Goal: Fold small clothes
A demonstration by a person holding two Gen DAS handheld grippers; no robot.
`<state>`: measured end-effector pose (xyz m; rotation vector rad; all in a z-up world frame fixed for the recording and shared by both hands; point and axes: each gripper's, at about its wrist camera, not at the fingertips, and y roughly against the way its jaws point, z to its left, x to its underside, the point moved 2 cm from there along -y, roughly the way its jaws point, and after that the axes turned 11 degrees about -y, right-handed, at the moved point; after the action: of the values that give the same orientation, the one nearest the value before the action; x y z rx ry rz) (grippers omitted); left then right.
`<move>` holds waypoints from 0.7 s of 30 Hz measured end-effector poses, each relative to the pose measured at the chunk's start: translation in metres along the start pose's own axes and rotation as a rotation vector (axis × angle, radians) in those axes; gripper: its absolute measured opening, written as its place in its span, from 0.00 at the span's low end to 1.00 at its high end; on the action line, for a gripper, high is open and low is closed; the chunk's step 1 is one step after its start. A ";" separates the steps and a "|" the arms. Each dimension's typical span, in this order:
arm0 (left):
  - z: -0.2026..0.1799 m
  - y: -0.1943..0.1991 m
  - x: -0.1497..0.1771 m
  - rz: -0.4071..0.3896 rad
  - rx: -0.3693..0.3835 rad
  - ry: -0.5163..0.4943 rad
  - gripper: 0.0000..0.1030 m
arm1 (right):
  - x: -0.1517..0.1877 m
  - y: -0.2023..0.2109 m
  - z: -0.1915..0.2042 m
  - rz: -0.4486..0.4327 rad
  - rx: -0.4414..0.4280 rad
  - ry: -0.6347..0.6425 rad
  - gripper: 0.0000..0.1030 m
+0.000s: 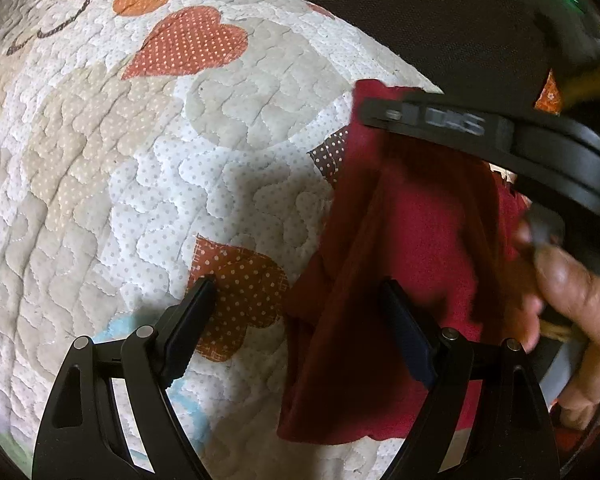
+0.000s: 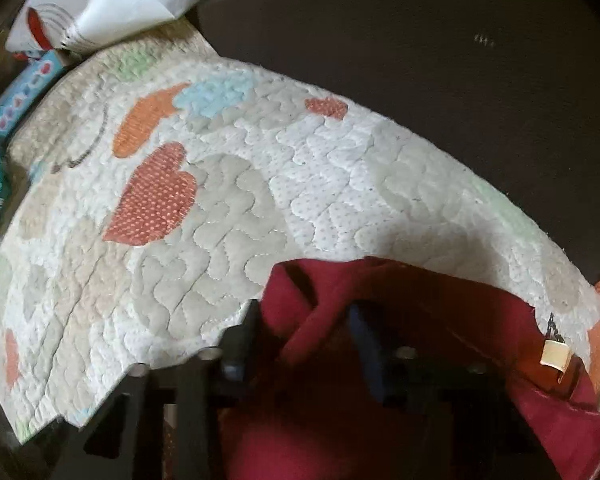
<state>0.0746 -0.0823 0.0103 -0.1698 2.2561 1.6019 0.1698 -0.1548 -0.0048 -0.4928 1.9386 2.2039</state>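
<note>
Red garment [image 1: 416,240] hanging bunched above a heart-patterned quilt [image 1: 140,160], left claw [image 1: 300,316] spread wide beside it, right claw [image 2: 306,328] blurred with red cloth between its fingers, grip unclear, dark surface [image 2: 420,60] beyond quilt, boxes [image 2: 24,84] at left.

Right wrist view, blurred. Right gripper [image 2: 306,340] at bottom centre; its fingers [image 2: 248,332] stand apart w/ red garment [image 2: 380,420] bunched between & over them; whether they grip cloth: cannot tell. Garment fills lower right, folds rumpled, small pale tag [image 2: 554,354] at its right edge. Garment lies on quilted blanket [image 2: 240,200], white/beige w/ heart patches: dotted red heart [image 2: 152,196], orange heart [image 2: 148,120], pale blue patch [image 2: 214,96]. Dark surface [image 2: 460,80] beyond blanket's far edge. Upper left: white paper [image 2: 112,4], teal boxes [image 2: 24,88] beside blanket.
</note>
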 end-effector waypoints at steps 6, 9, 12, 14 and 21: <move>-0.007 0.009 -0.009 -0.066 -0.010 -0.055 0.82 | 0.010 0.046 -0.029 -0.107 -0.203 -0.144 0.16; -0.021 0.002 -0.007 -0.041 0.010 -0.112 0.82 | 0.013 0.063 -0.033 -0.132 -0.246 -0.169 0.16; -0.027 0.006 -0.006 -0.081 0.038 -0.124 0.62 | 0.017 0.075 -0.041 -0.148 -0.257 -0.183 0.15; -0.029 0.009 -0.006 -0.087 0.082 -0.130 0.47 | 0.022 0.078 -0.049 -0.147 -0.268 -0.211 0.15; -0.038 0.019 -0.003 -0.138 0.103 -0.170 0.29 | 0.022 0.063 -0.057 -0.066 -0.307 -0.320 0.47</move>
<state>0.0628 -0.1117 0.0395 -0.1523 2.1420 1.3729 0.1356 -0.2216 0.0402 -0.2193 1.4169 2.3748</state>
